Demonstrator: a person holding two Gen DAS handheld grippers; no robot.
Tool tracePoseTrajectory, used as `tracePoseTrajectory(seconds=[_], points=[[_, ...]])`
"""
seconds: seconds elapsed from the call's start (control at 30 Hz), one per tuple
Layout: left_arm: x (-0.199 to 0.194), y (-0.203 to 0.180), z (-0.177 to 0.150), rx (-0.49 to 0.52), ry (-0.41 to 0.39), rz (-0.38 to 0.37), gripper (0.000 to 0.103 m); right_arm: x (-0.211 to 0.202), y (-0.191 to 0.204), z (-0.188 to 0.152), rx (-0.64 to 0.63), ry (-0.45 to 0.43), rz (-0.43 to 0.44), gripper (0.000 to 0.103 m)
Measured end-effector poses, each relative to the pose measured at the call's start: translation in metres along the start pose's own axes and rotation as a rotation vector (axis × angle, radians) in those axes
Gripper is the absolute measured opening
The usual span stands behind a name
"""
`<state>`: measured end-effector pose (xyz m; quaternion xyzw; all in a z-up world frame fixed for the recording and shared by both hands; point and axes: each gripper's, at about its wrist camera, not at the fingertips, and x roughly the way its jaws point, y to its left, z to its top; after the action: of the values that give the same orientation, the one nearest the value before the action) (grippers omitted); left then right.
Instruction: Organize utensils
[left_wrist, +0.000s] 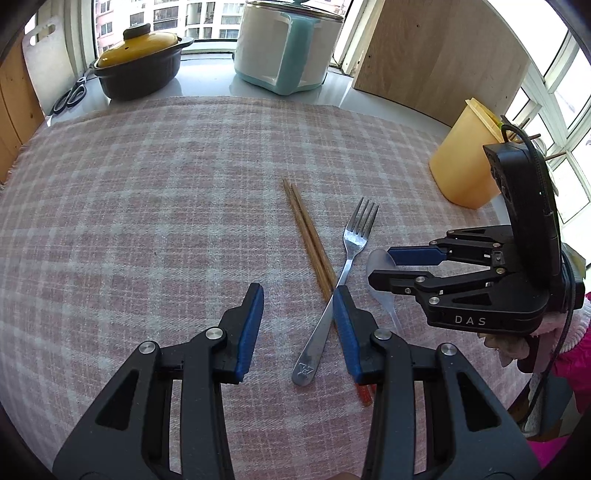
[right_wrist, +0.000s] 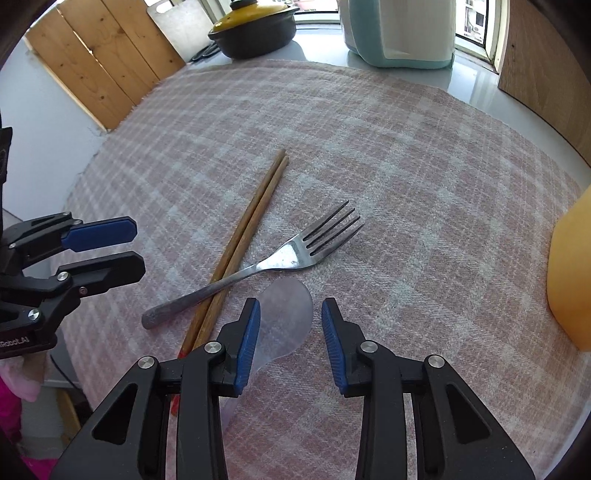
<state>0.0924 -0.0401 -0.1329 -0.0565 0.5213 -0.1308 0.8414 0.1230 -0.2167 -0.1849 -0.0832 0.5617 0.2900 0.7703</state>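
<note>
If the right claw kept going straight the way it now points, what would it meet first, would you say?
Most likely the clear plastic spoon, whose bowl lies between the open right claw fingers; depth is hard to judge. The fork lies just beyond.

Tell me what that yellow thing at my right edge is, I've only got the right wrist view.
Observer: It's a yellow tub standing upright, and thin sticks poke out of its top.
Operator: Okay. Is there any marking on the fork handle? It's just grey from here.
Observer: Yes, the fork has a small logo stamped at the very end of its handle.
</note>
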Motion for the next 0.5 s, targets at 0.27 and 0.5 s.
tracePoseTrajectory(seconds=[0.27,0.5], points=[[0.003,0.002,0.0,-0.01,0.004,-0.006,0.04,0.004,0.015,0.001,-0.089,0.001,-0.117,0.025],[0.012,-0.012,0.009,0.03,0.011,-0.028,0.04,-0.004,-0.005,-0.006,-0.046,0.001,-0.102,0.009]])
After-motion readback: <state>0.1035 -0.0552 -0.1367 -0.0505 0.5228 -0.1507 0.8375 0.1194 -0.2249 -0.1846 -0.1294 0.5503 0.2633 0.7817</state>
